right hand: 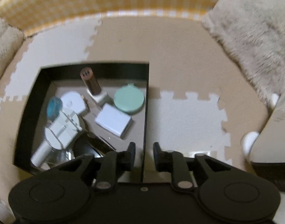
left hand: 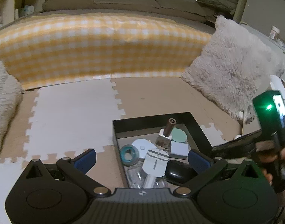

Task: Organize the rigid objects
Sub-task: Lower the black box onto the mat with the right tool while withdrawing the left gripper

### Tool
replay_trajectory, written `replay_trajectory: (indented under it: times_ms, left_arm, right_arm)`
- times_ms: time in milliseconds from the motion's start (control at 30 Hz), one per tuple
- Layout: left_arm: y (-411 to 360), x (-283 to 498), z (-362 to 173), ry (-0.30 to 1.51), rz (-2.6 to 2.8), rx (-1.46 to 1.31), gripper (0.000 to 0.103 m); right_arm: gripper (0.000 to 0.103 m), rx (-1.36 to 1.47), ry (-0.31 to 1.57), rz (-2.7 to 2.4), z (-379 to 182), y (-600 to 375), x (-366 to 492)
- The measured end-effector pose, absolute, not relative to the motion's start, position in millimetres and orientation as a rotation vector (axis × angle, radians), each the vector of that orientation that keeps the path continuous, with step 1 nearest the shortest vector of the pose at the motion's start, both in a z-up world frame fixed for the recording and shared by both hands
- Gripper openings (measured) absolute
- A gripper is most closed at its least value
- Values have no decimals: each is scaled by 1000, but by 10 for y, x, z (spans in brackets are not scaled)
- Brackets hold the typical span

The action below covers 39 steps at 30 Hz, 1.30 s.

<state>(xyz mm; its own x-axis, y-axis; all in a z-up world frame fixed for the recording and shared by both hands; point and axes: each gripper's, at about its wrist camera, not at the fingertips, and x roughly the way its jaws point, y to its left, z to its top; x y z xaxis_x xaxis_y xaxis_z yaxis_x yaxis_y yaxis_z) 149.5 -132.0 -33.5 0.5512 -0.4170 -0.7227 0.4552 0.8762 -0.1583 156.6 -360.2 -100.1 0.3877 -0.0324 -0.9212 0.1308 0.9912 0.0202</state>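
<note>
A black open box (left hand: pixel 151 120) stands on the foam mat and holds several small items: a brown cylinder on a white base (right hand: pixel 92 85), a mint round compact (right hand: pixel 129 99), a white flat block (right hand: pixel 113 123), a teal tape roll (right hand: pixel 54 108), a white round case (right hand: pixel 73 101) and a black case (left hand: pixel 178 171). My left gripper (left hand: pixel 142 158) hovers over the box's near side, jaws wide open with nothing in them. My right gripper (right hand: pixel 144 147) is open, one finger either side of the box's right wall (right hand: pixel 145 112) without pressing on it. In the left wrist view its body (left hand: pixel 273 115) shows a green light.
A bed with a yellow checked blanket (left hand: pixel 97 48) runs along the back. Fluffy cushions stand at the right (left hand: pixel 235 71) and the left (left hand: pixel 2 97). The floor is beige and white puzzle mat (right hand: pixel 189 115). A white rounded object (right hand: pixel 250 143) sits at the right edge.
</note>
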Motion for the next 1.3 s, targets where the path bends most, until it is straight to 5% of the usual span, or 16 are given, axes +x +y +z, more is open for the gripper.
replay_trajectory:
  times_ms: [600,1300]
  left_arm:
    - [-890,1049,187,775,-409,17,103]
    - [-527,212,449,655,-371,74,103]
  right_arm:
    - [63,98,920,-29,395,-3293,758]
    - [97,134,733,-123,640,-2934,-473]
